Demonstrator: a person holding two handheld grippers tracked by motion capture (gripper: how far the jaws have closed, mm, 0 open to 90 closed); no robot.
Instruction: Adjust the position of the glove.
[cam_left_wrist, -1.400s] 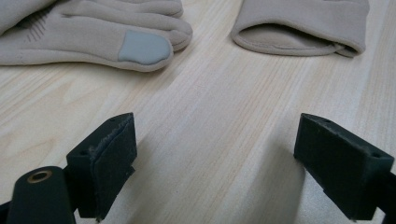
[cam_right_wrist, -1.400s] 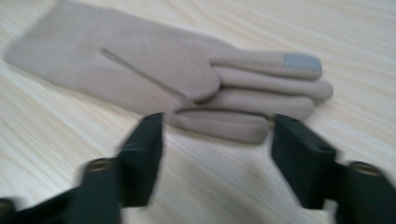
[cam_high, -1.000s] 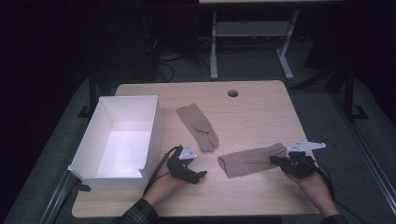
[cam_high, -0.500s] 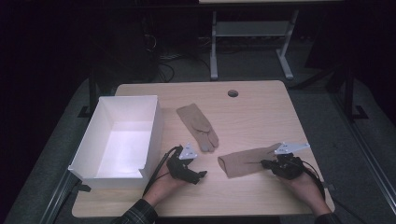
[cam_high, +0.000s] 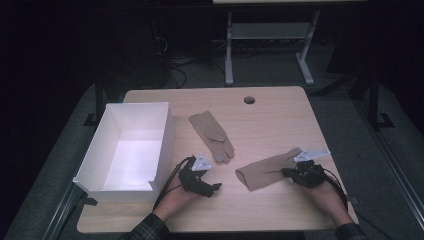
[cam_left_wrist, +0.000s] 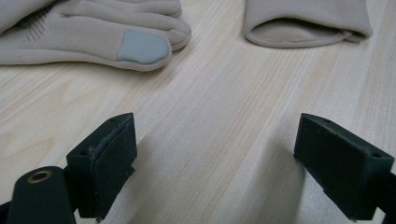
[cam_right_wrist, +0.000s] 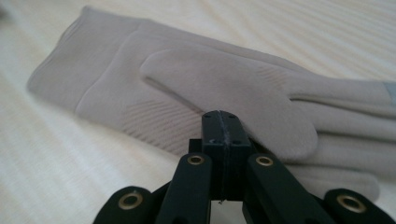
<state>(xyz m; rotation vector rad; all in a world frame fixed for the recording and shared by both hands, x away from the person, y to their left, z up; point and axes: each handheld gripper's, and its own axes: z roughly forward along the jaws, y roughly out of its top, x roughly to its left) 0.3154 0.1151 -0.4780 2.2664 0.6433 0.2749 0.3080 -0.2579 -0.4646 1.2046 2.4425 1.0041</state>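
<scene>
Two tan gloves are seen on the table (cam_high: 280, 115) in the high view, beside a white box (cam_high: 127, 145). The left gripper (cam_left_wrist: 215, 163) is held wide apart over bare wood, empty, facing the far glove (cam_left_wrist: 93, 32). The right gripper (cam_right_wrist: 223, 128) is pressed closed against the near glove (cam_right_wrist: 187, 88); whether fabric is pinched cannot be told.

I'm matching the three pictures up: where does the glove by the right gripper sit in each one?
High view: the near glove lies lower centre-right, fingers at the right gripper.
Left gripper view: its open cuff sits at the top right.
Right gripper view: it spans the middle, above the shut jaws.
Shared landmark: the wooden table.
</scene>
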